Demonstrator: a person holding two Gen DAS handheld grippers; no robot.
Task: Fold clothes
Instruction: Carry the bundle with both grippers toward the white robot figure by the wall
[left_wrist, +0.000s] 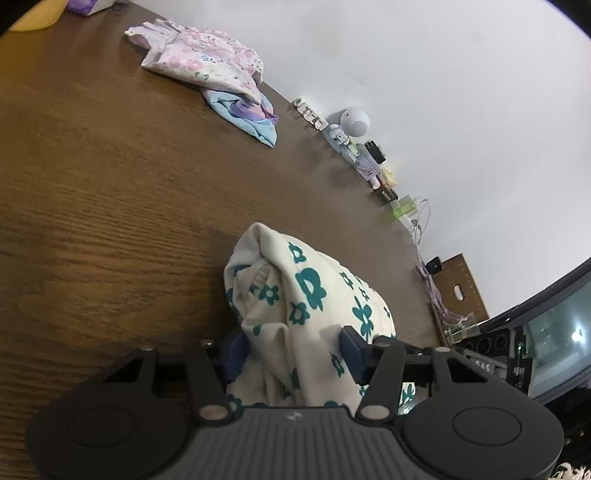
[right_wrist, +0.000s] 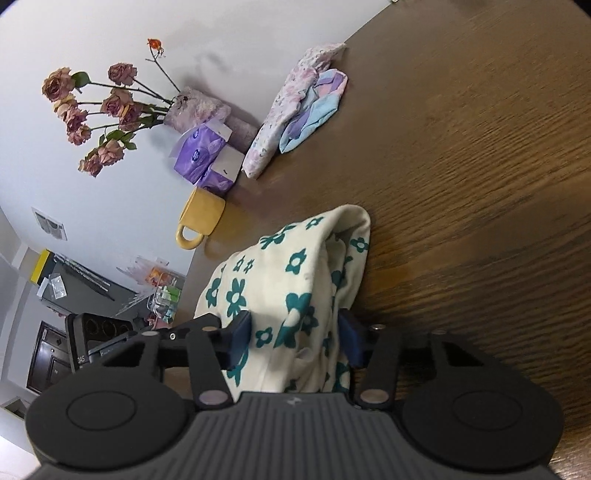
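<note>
While both grippers sit low over the brown wood-grain table (left_wrist: 92, 206), each has a bunch of the cream garment with teal flowers (left_wrist: 310, 291) between its blue pads. Left gripper (left_wrist: 295, 350): jaws partway closed, pads pressing on gathered fabric from both sides, so it grips the cloth; the garment mounds up ahead of the fingers and rests on the tabletop, its far end rolled into a rounded fold. Right gripper (right_wrist: 295, 339): same story, jaws at a middling gap, blue pads (right_wrist: 242, 334) tight against a bunched ridge of the same flowered garment (right_wrist: 295, 266), cloth draped forward onto the table. Both views are tilted. Well apart from the held garment, near the far table edge by the white wall, lies a crumpled pink floral garment (left_wrist: 199, 55) with a blue and purple piece (left_wrist: 255, 114) tucked partly under it, touching. Right view also shows a yellow mug (right_wrist: 201, 218) lying near the table edge, a purple tissue pack (right_wrist: 207, 155) beside it, and dried pink roses (right_wrist: 99, 110) against the wall. Left view shows a row of small items (left_wrist: 365, 158) along the wall, too small to identify, and a dark screen edge (left_wrist: 554, 325) at right.
</note>
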